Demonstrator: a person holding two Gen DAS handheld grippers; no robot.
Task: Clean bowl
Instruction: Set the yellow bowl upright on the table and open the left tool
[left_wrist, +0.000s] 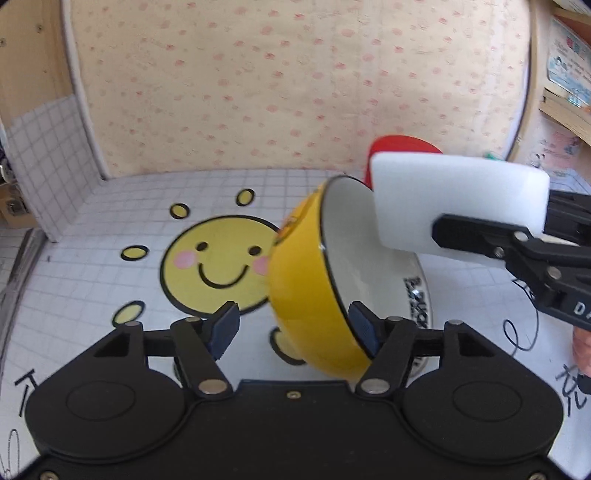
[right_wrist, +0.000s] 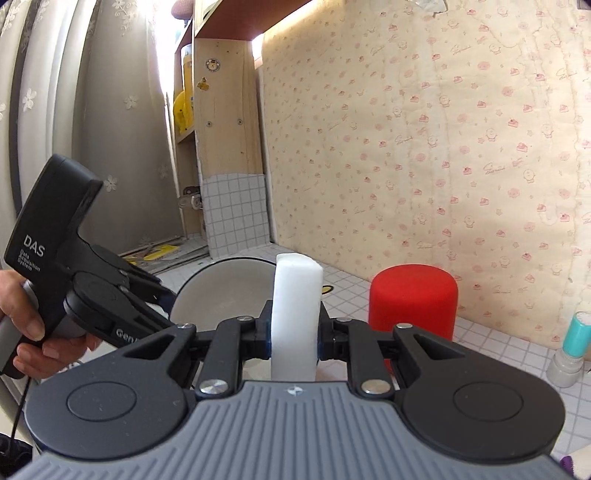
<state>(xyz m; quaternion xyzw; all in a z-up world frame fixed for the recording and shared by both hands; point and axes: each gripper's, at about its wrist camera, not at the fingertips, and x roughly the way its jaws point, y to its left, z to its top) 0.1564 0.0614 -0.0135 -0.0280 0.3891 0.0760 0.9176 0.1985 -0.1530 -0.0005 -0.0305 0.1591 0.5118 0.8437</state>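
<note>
A yellow bowl (left_wrist: 303, 273) with a white inside lies tilted on the table, its opening turned to the right. My left gripper (left_wrist: 295, 328) is open astride its near rim. The right fingertip (left_wrist: 364, 328) sits inside at the rim, and the left pad (left_wrist: 225, 328) stands clear of the yellow wall. My right gripper (right_wrist: 295, 332) is shut on a white sponge block (right_wrist: 295, 310), held upright. In the left wrist view the sponge (left_wrist: 458, 206) hovers over the bowl's upper rim. The right wrist view shows the bowl's (right_wrist: 221, 291) white inside behind the sponge.
A red cup (right_wrist: 413, 306) stands upside down behind the bowl, near the patterned wall. A teal-capped bottle (right_wrist: 570, 343) is at the far right. The grid tablecloth has a smiley-face print (left_wrist: 218, 266) left of the bowl. A person's hand (right_wrist: 33, 332) holds the left gripper.
</note>
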